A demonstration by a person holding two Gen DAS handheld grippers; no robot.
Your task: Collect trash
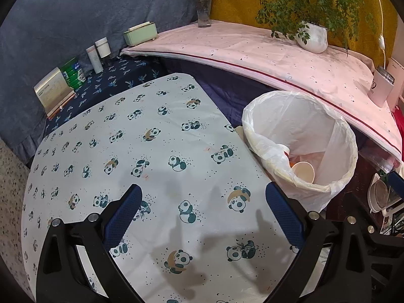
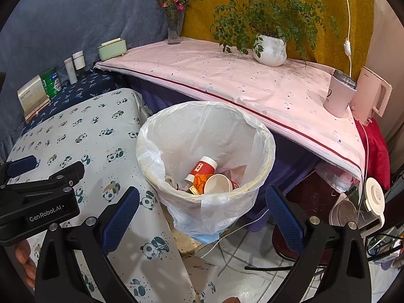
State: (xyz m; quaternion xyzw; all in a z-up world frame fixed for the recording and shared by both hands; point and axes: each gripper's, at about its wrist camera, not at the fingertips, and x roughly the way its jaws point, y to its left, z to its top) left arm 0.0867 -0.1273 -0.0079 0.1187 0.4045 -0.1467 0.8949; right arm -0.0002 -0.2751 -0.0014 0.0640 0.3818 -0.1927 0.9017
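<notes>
1. Evidently, nothing is held: the left gripper [image 1: 203,197] is seen spread wide above the panda-print tablecloth [image 1: 151,151], and the right gripper [image 2: 202,199] is likewise spread wide, with nothing between its blue pads [image 2: 121,217].
2. The trash is found inside the lined waste bin [image 2: 265,136], which stands just off the right edge of the table: a red-and-white paper cup [image 2: 203,168], a white paper cup [image 2: 217,183] lying on its side, and an orange scrap [image 2: 199,179] between them.
3. No loose trash is visible on the tablecloth in either view, so the collecting is judged to be largely done.
4. The bin's plastic liner [image 1: 267,149] is draped loosely over the near rim; if a finger were lowered carelessly, the film could be snagged and pulled off, or the light bin tipped.
5. A white cable [image 2: 227,240] is seen on the floor near the bin's base and could be caught if the bin were shifted.
6. The flower vase [image 1: 204,10] and the potted plant [image 1: 313,36] stand far back on the pink-covered surface [image 1: 252,58], well apart from both grippers, so little risk to them is judged.
</notes>
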